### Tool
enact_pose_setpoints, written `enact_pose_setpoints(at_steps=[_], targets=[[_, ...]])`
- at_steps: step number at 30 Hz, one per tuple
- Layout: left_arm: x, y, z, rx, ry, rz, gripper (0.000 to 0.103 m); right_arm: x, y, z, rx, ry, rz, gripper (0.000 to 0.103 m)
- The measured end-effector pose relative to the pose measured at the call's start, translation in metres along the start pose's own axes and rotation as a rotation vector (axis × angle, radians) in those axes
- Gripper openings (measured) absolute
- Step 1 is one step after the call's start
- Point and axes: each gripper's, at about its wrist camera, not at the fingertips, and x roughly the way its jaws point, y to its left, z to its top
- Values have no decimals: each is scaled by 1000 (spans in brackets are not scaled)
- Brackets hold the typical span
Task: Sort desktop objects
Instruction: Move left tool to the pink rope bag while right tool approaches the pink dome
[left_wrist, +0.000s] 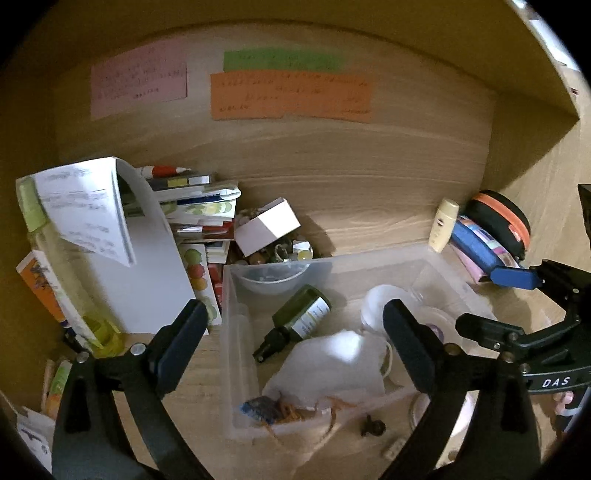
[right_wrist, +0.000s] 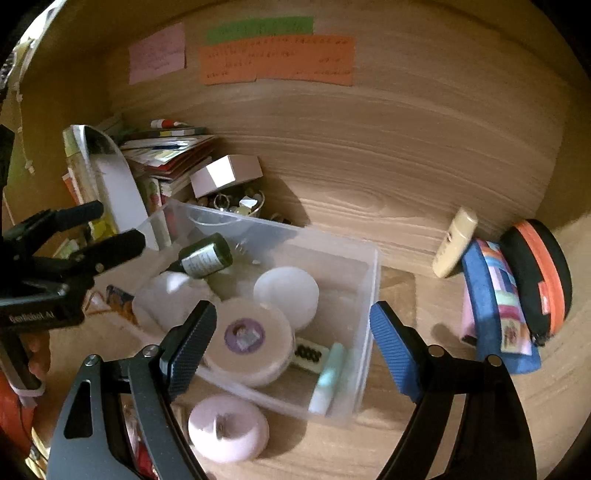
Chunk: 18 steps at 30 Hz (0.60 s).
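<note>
Both the left gripper (left_wrist: 295, 332) and right gripper (right_wrist: 291, 332) are hovering with jaws gaping wide and empty above the clear bin (right_wrist: 373, 266) sitting on the wooden surface (right_wrist: 369, 203), a dark green bottle (left_wrist: 301, 314) lying inside it

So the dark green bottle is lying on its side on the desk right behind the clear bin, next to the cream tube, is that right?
Not quite. The dark green bottle does lie on its side, but it is inside the clear bin, not behind it. The cream tube stands apart, outside the bin against the back panel. The right wrist view shows this.
</note>
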Motion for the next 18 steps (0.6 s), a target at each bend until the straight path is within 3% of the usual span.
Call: enact_pose_setpoints(at_steps=[13,18], targets=[[-37,-2,-41,23,60,-6,98,-23,11,-42,-52,2,16,83],[-41,-8,-63,-6,129,-32,98,-14,9,-60,-48,44,27,84]])
